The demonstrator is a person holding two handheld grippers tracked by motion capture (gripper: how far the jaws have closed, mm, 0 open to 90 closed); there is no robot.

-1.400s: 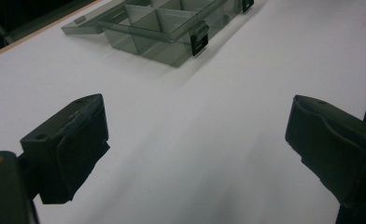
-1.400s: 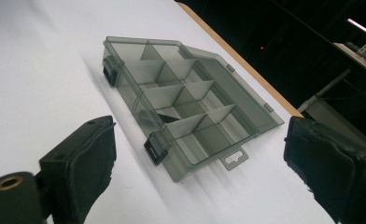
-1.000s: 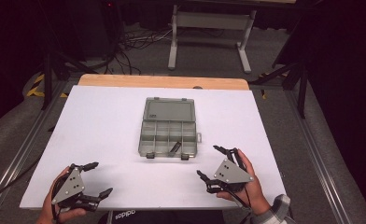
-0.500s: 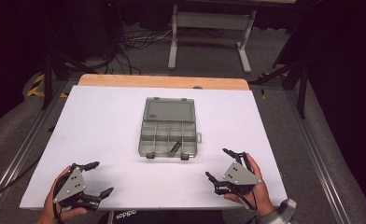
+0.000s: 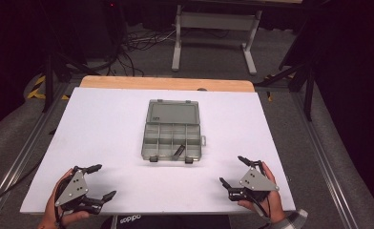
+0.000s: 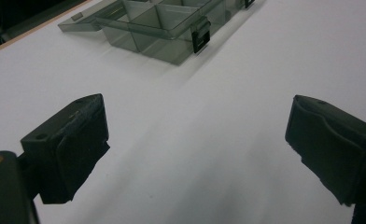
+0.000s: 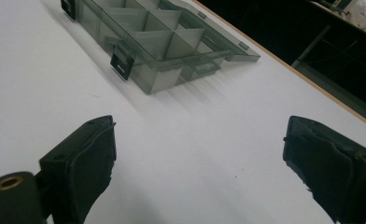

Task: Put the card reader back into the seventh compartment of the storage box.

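Right now my left gripper (image 5: 97, 182) sits low over the near left corner of the white table (image 5: 104, 129), jaws spread wide apart with nothing between them. My right gripper (image 5: 233, 171) sits at the near right corner, jaws just as wide and empty. Both point toward the middle of the table.

Between them and farther from me, well apart from both, lies a grey see-through plastic box (image 5: 171, 140) with its lid (image 5: 172, 112) folded open flat behind it. Dividers split its tray into small compartments. A small dark piece (image 5: 179, 151) lies in one near-row compartment; what it is I cannot tell. From my left gripper view, the box (image 6: 172, 28) shows a black latch (image 6: 200, 33) on its near wall.
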